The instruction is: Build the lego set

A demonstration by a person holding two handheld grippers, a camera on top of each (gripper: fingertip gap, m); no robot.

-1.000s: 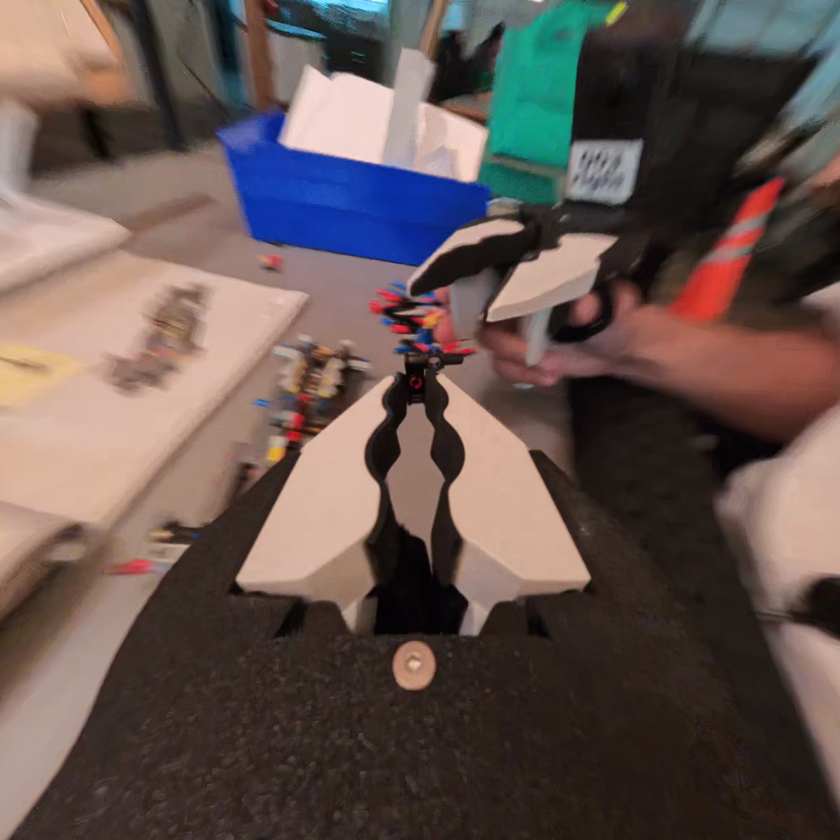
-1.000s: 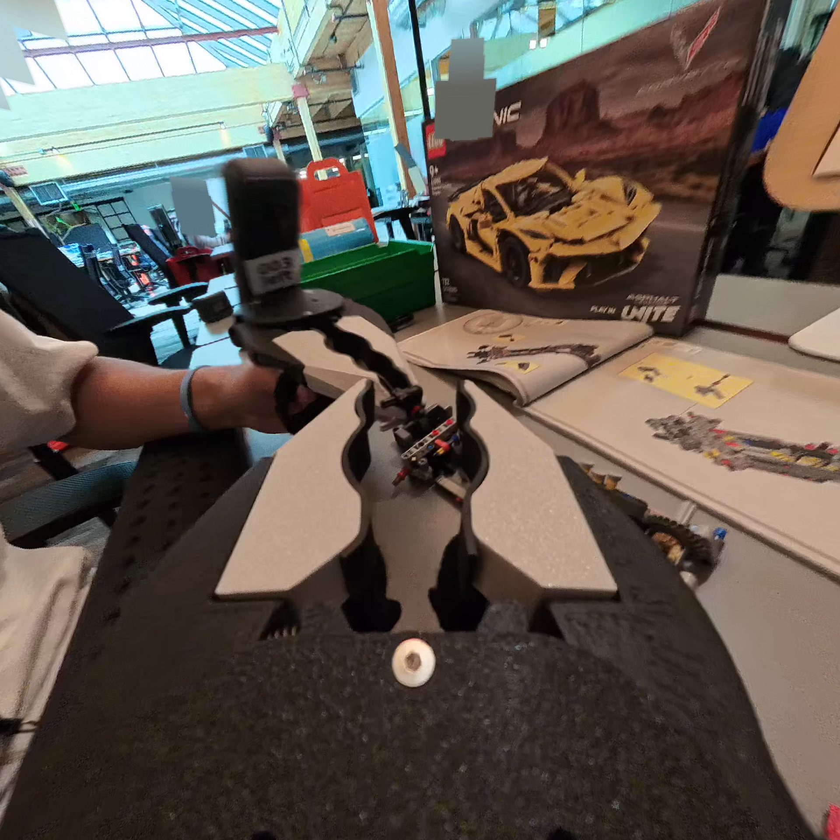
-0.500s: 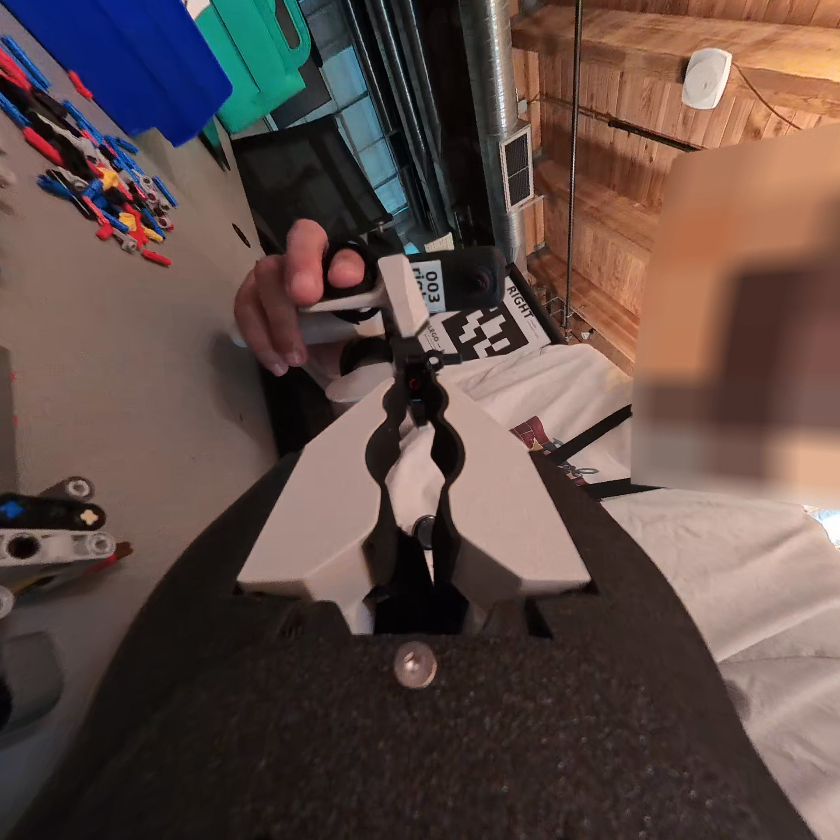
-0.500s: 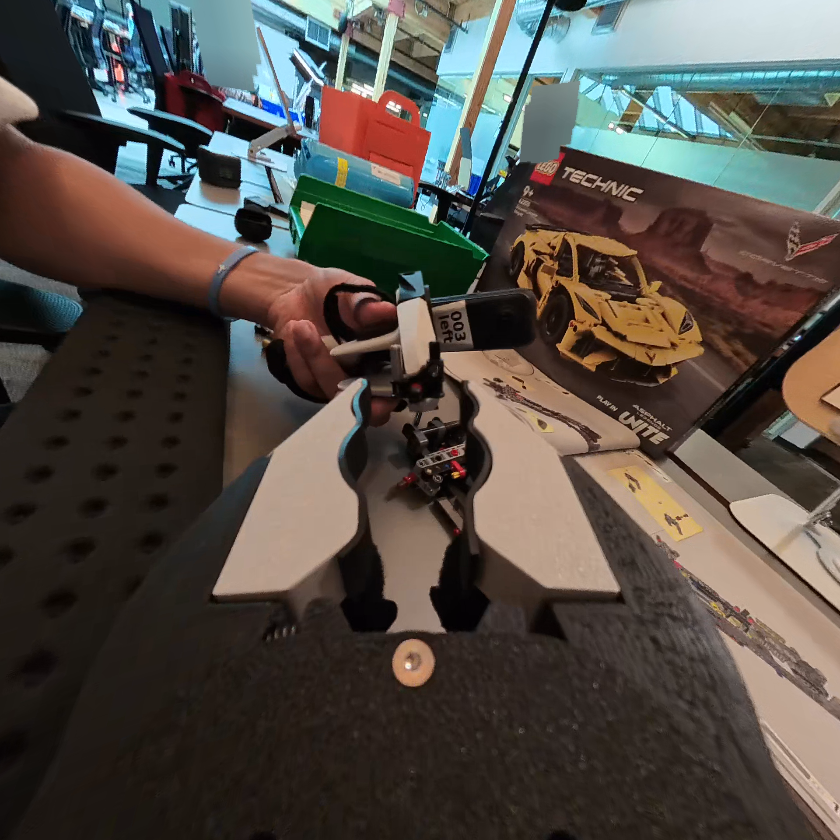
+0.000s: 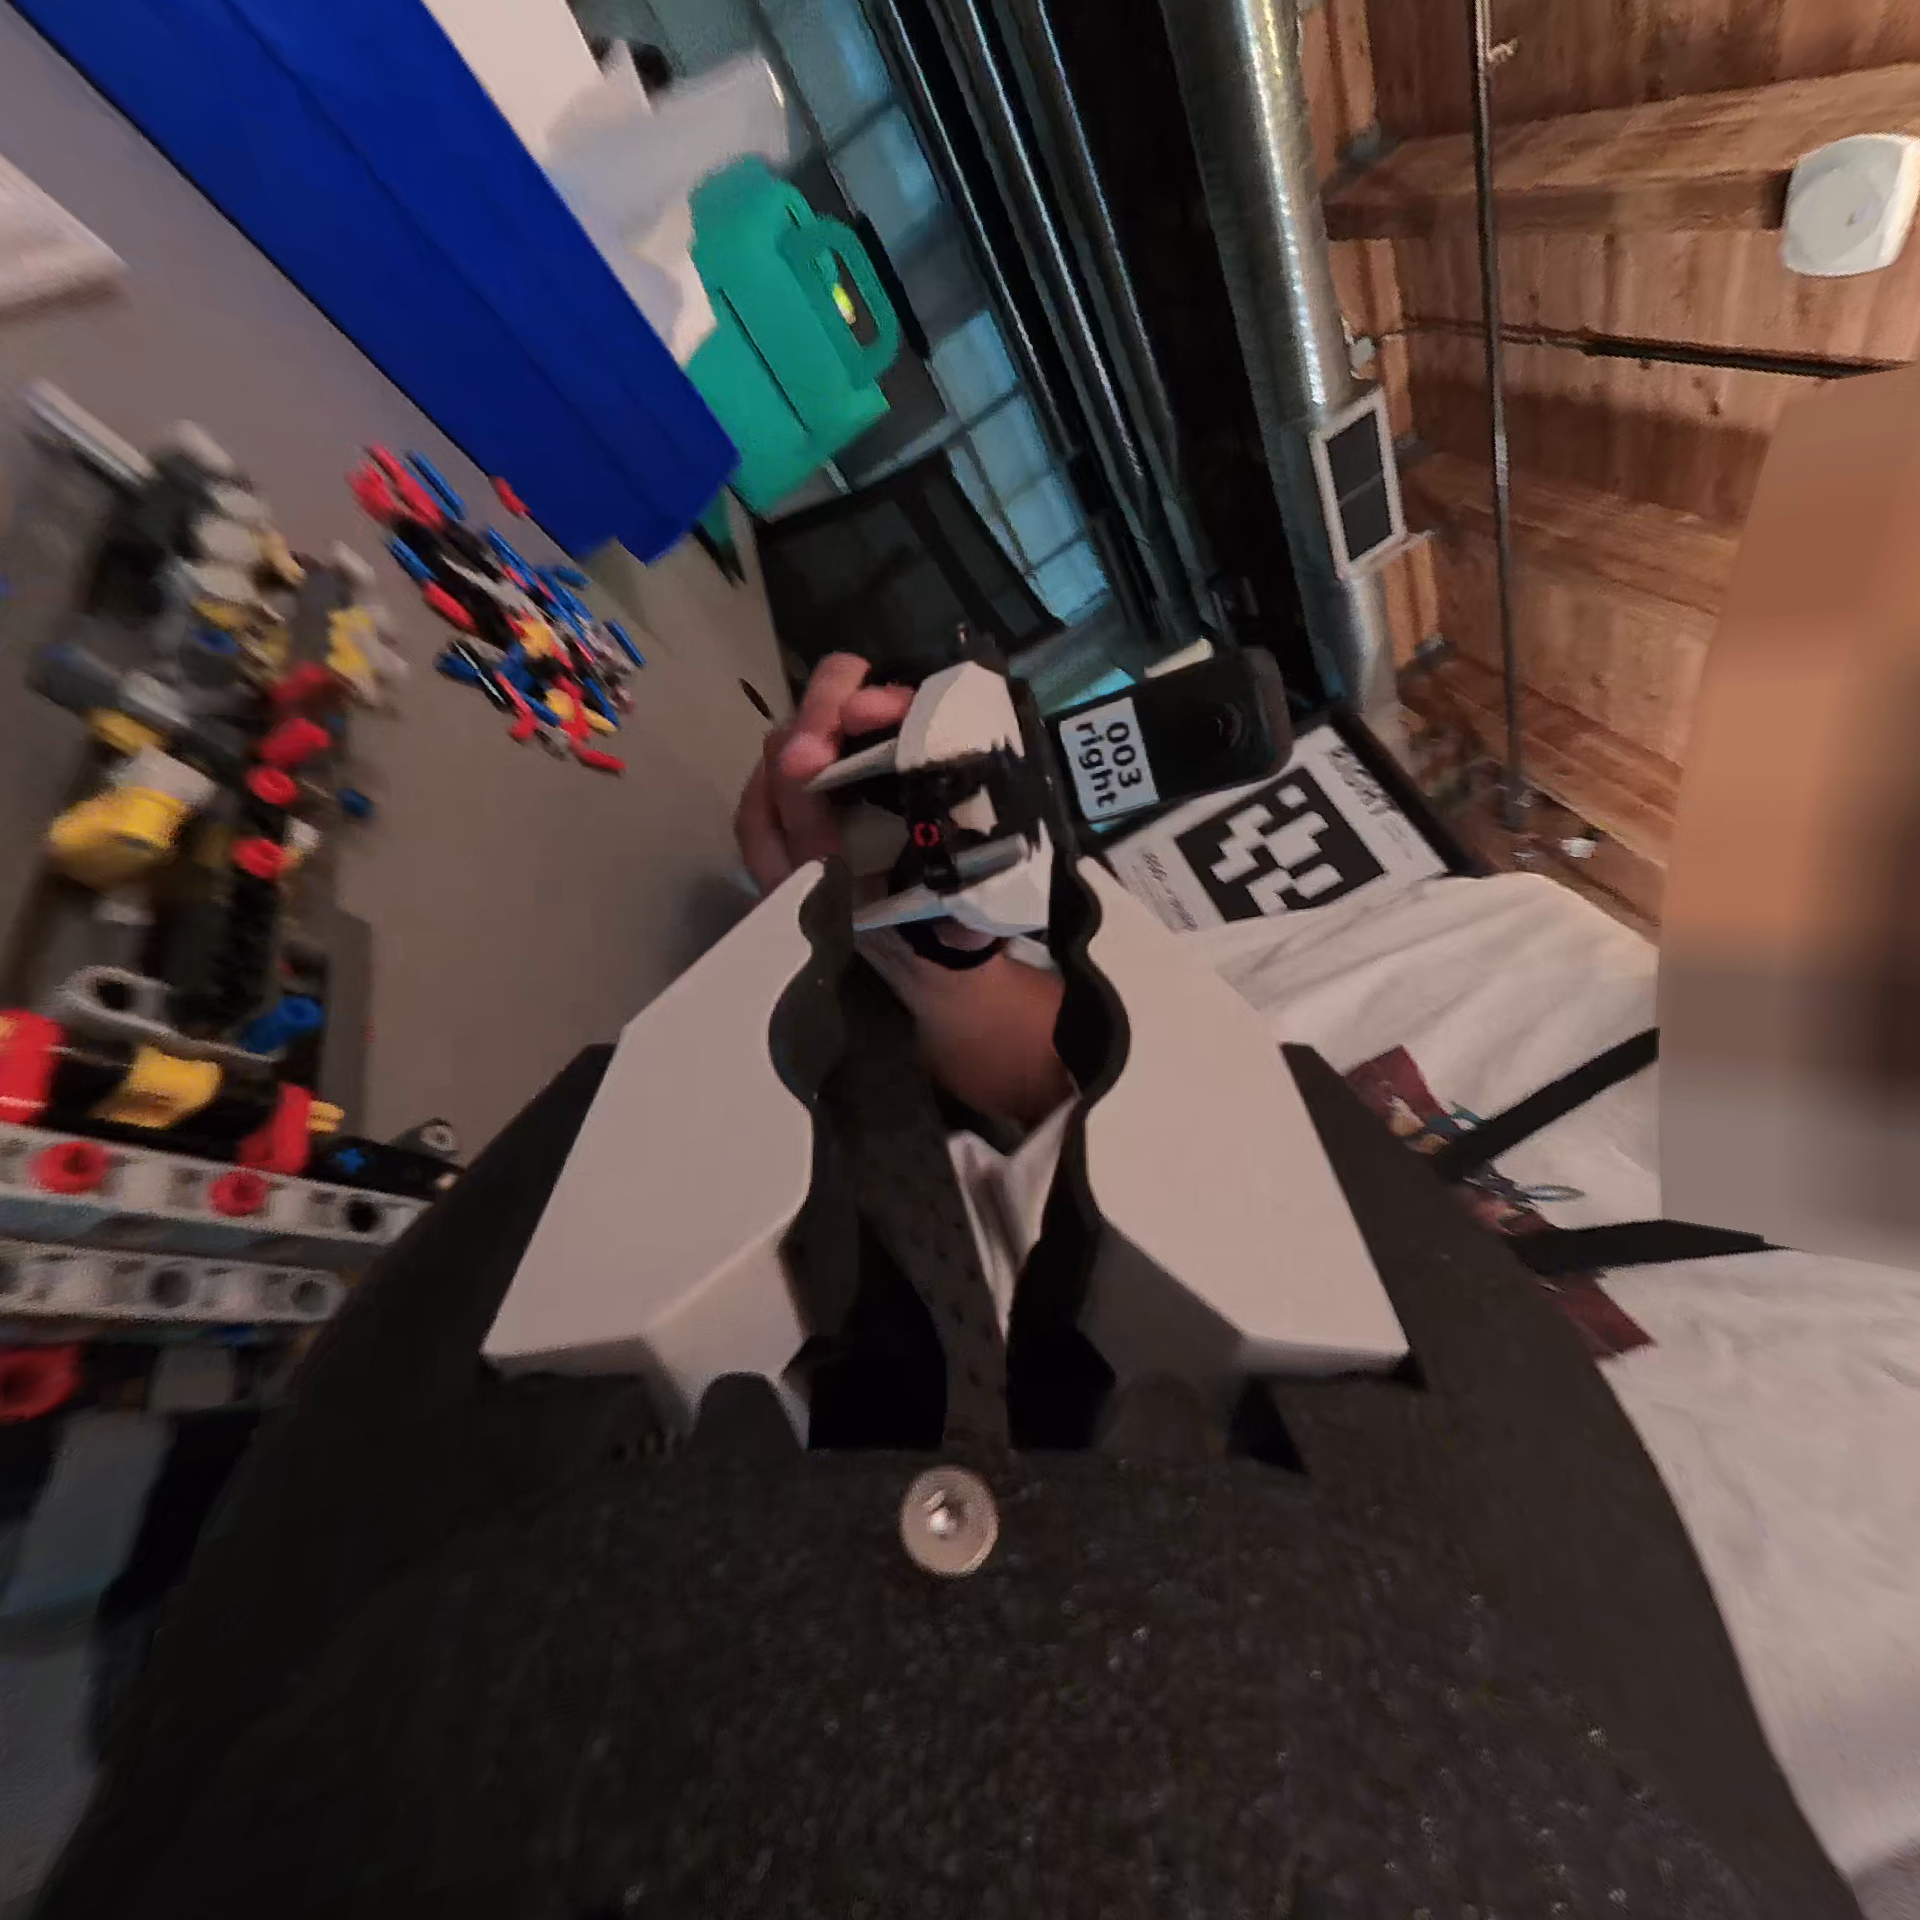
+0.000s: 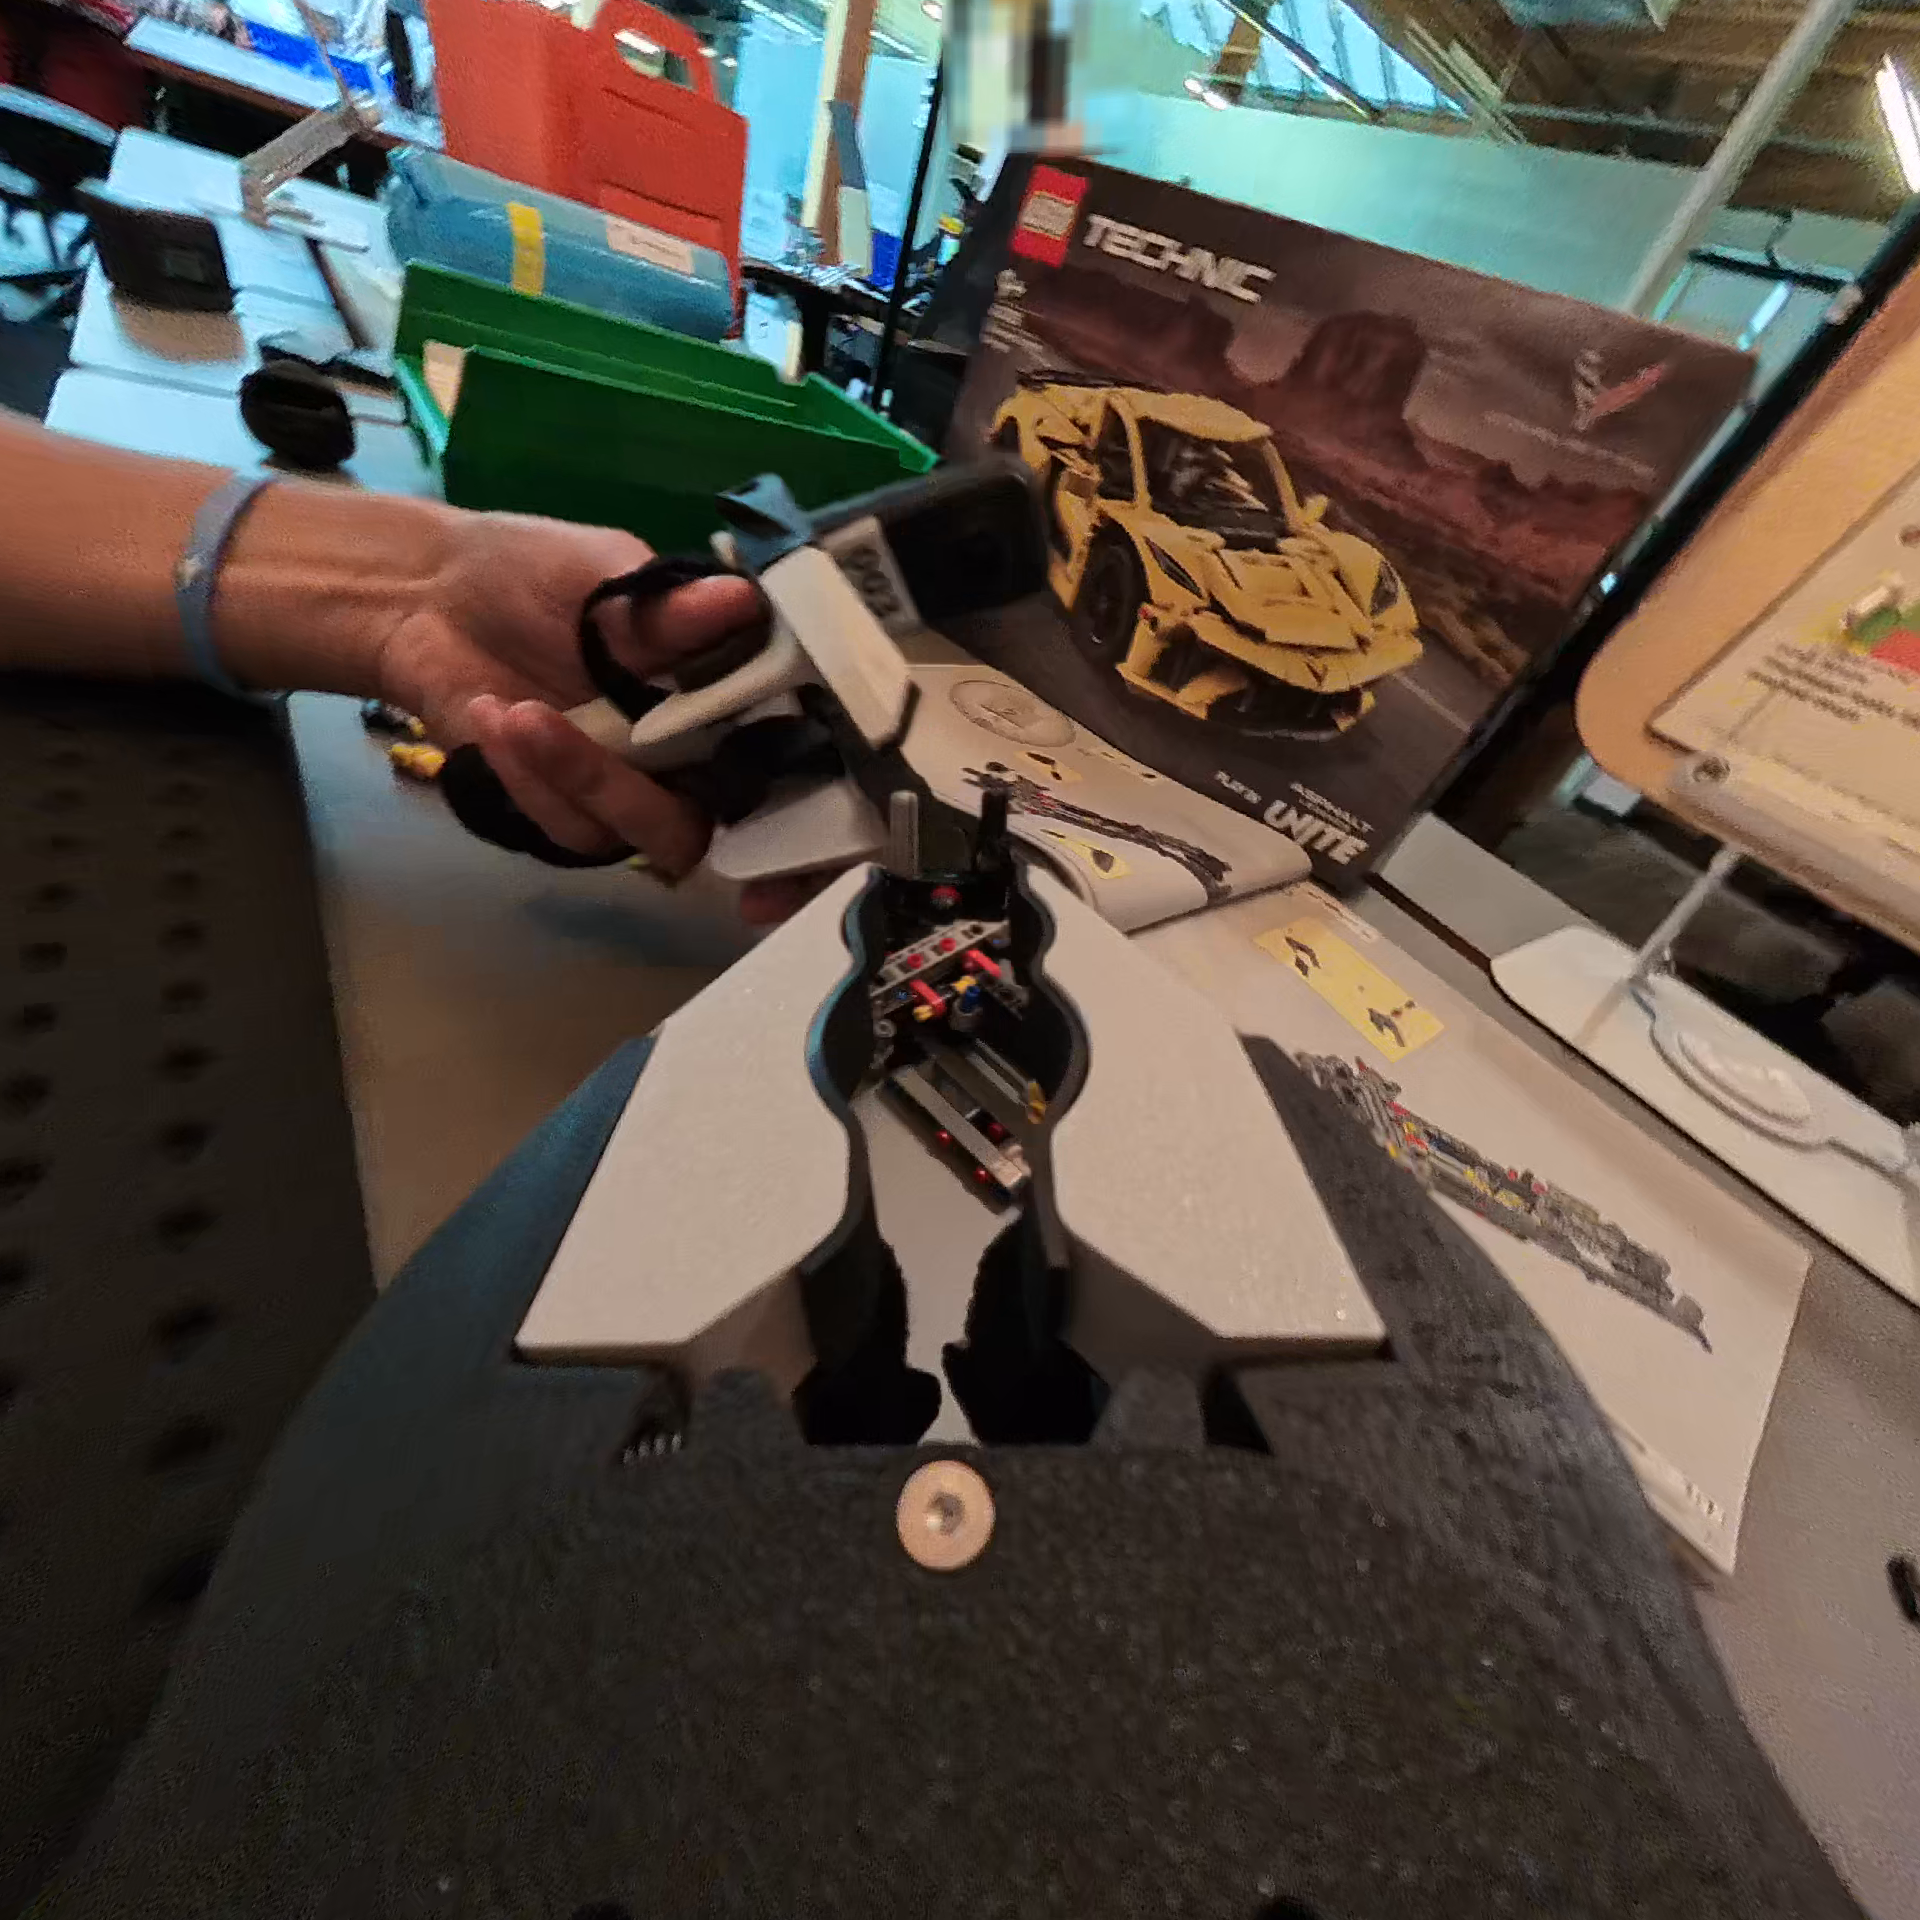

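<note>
My right gripper [image 6: 951, 894] is shut on a small lego assembly [image 6: 951, 1008] of grey beams with red and blue pins, held above the grey table [image 6: 468, 935]. My left gripper [image 5: 951, 894] is open. Its fingertips [image 6: 904, 831] straddle the top end of the assembly, where a small black piece with a red ring [image 5: 925, 836] sits. In the left wrist view the right gripper [image 5: 925, 831] faces me, held in a hand [image 5: 800, 769]. In the right wrist view the left gripper [image 6: 948, 831] comes in from the left, also held in a hand [image 6: 520, 665].
A pile of loose red, blue and black pins [image 5: 509, 644] and a partly built chassis [image 5: 187, 1195] lie on the table by a blue bin [image 5: 416, 260]. The set's box [image 6: 1330, 499], instruction booklets [image 6: 1091, 810] and a green bin [image 6: 644, 436] stand beyond. My two grippers' fingertips are within a few centimetres of each other.
The left gripper was shut on the small black piece. Its jaws have opened, and the piece now sits at the end of the assembly in the right gripper. Both views have swung.
</note>
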